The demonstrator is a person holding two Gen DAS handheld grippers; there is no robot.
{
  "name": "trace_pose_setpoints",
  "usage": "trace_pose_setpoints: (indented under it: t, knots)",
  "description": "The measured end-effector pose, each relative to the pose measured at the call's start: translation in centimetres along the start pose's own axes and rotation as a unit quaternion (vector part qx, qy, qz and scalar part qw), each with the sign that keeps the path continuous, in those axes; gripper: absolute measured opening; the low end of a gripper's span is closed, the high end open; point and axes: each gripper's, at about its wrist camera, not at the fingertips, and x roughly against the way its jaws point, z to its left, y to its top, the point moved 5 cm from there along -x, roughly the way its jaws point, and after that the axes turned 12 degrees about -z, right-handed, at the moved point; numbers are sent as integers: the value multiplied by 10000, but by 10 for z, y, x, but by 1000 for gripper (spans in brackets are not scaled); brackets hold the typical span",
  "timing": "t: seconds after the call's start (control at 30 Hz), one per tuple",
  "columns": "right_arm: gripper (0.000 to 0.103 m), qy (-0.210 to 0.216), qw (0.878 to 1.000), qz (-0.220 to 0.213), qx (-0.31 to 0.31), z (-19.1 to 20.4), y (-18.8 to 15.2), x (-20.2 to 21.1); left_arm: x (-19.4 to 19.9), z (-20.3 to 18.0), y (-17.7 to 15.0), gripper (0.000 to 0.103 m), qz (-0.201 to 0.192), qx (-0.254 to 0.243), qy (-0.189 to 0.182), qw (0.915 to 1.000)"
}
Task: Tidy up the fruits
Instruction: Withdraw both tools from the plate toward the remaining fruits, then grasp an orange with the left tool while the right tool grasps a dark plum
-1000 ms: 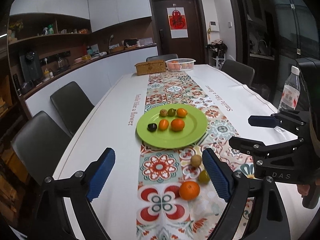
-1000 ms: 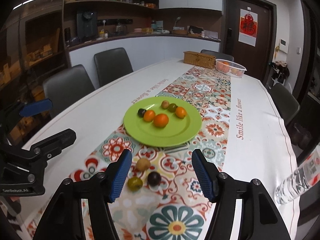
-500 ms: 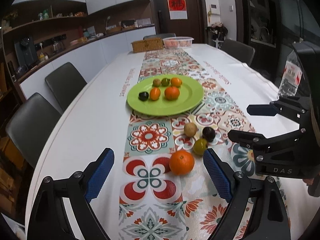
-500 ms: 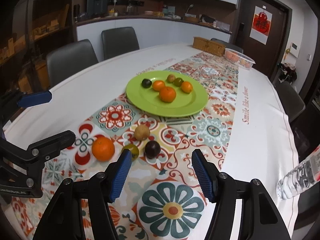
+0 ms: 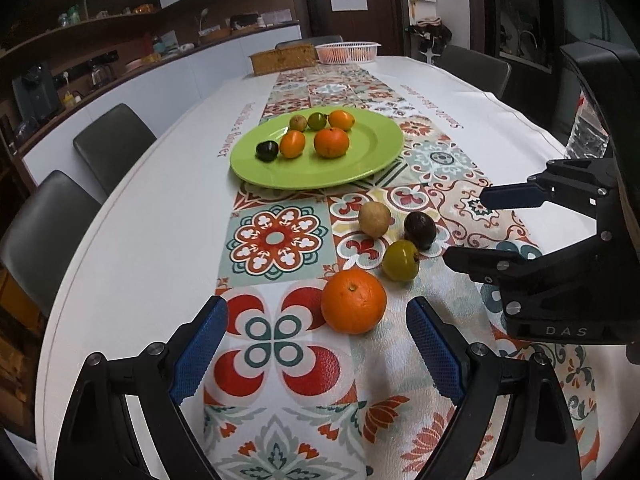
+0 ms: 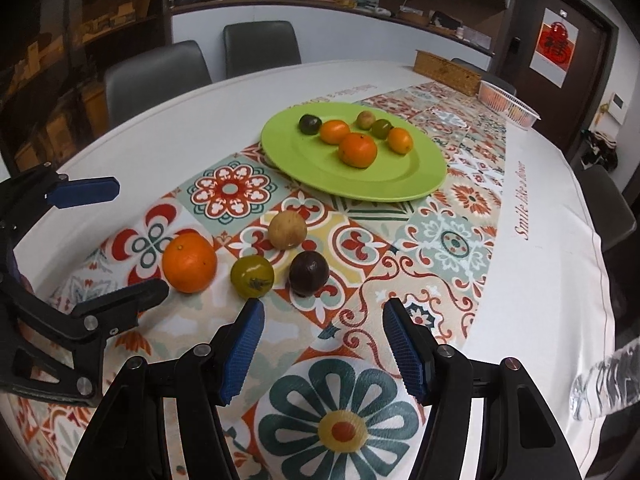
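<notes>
A round lime-green plate (image 5: 372, 160) is seen on the patterned tile-print table runner (image 5: 276, 240) of a white-clothed table (image 5: 160, 208), and six small fruits are carried on it — three orange, one dark, one green, one tan. Four loose fruits lie on the runner nearer the cameras: a large round orange (image 5: 354, 301), a yellow-green fruit (image 5: 400, 260) just beside it, a dark purple round fruit (image 5: 419, 230) and a tan round fruit (image 5: 374, 219), all clustered close together and well apart from the plate.

The left gripper (image 5: 318, 344) is held with its blue-padded jaws spread wide and nothing between them; the orange lies just beyond its fingertips. The right gripper (image 6: 323, 344) is held partly open — also empty — with the dark purple fruit and the yellow-green fruit just ahead of its pads. A woven box (image 5: 283, 60) and a pink mesh basket (image 5: 347, 51) are seen at the far end of the table.
</notes>
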Motion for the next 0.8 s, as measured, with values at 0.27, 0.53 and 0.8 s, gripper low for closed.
trace_pose_setpoints:
  t: [0.27, 0.53, 0.8]
  knots:
    - [56, 73, 9997, 118, 182, 0, -1, -18, -16, -5, -3, 86, 94, -14, -97, 9999]
    - [51, 159, 9994, 162, 271, -2, 3, -30, -26, -6, -3, 62, 215, 108, -231, 9994]
    - [46, 275, 9989, 184, 321, 4, 5, -39, -31, -11, -2, 40, 323, 283, -563, 9975]
